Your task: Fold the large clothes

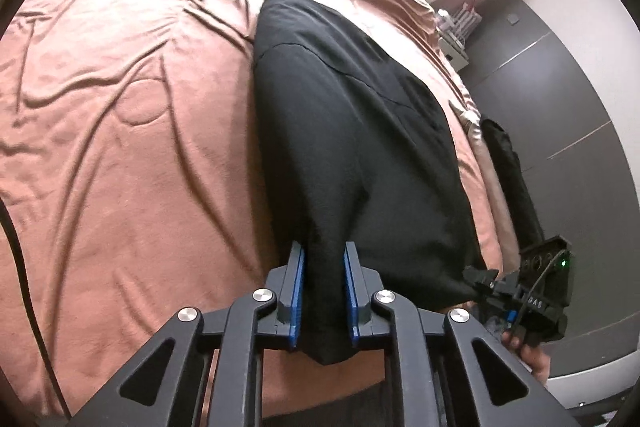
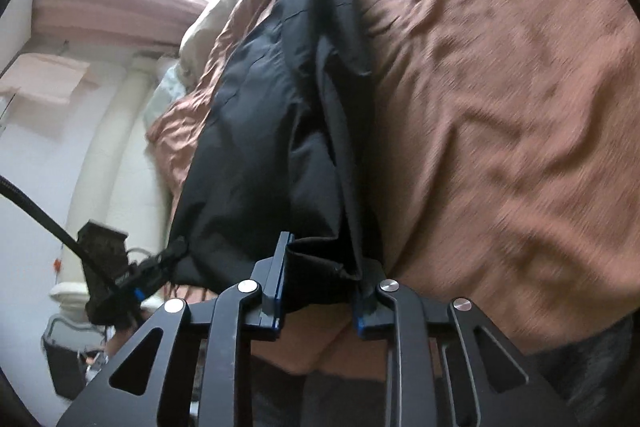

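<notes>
Garment [image 1: 352, 131] on bedspread [image 1: 120, 147] | left gripper [image 1: 324, 291] clamps hem; right gripper [image 2: 320, 283] clamps corner

black garment [image 1: 352, 131], plain brown bedspread [image 1: 120, 107]

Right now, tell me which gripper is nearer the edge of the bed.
Right. The right gripper grips the black garment on the side by the bed's edge; the left gripper grips the garment's inner side, toward the brown bedspread.
</notes>
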